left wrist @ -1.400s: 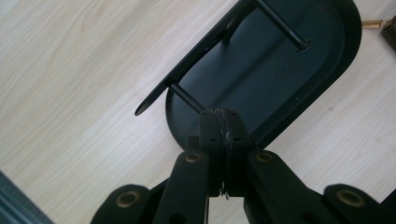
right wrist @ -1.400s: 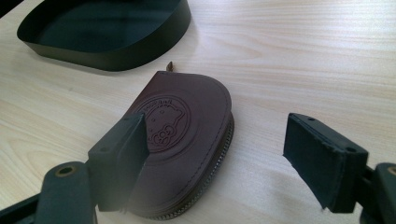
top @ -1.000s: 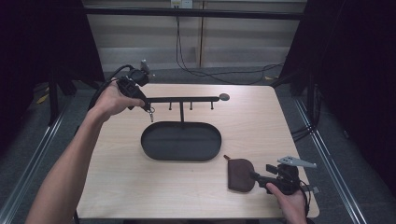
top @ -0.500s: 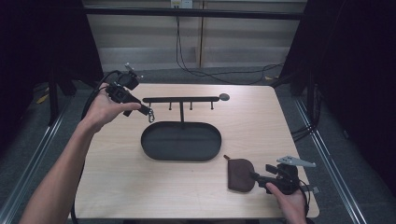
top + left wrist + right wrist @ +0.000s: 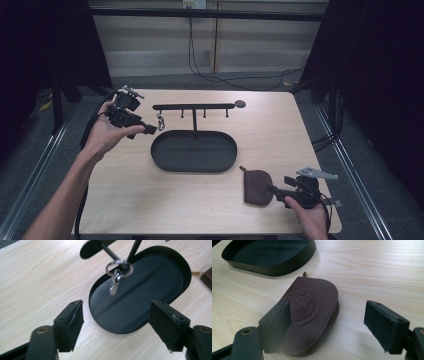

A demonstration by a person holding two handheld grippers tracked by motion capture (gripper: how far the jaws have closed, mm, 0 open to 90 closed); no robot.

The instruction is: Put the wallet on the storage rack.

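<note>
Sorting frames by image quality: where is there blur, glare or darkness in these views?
High view: the table is evenly lit, the surroundings dark, and detail is soft. Left gripper view: the keyring and rack are slightly blurred, with a pale sheen across the tray. Right gripper view: the pouch is sharp, while the near jaws are out of focus.

Two black tongs (image 5: 116,325) wide apart at the bottom, just been opening, nothing between them. Beyond them, a black oval tray (image 5: 140,302) on the pale wooden tabletop (image 5: 37,277). Above the tray, a silver key ring with a clip (image 5: 115,277) hanging from a black peg (image 5: 110,253). At the right edge, a brown corner of a pouch (image 5: 207,277).
</note>
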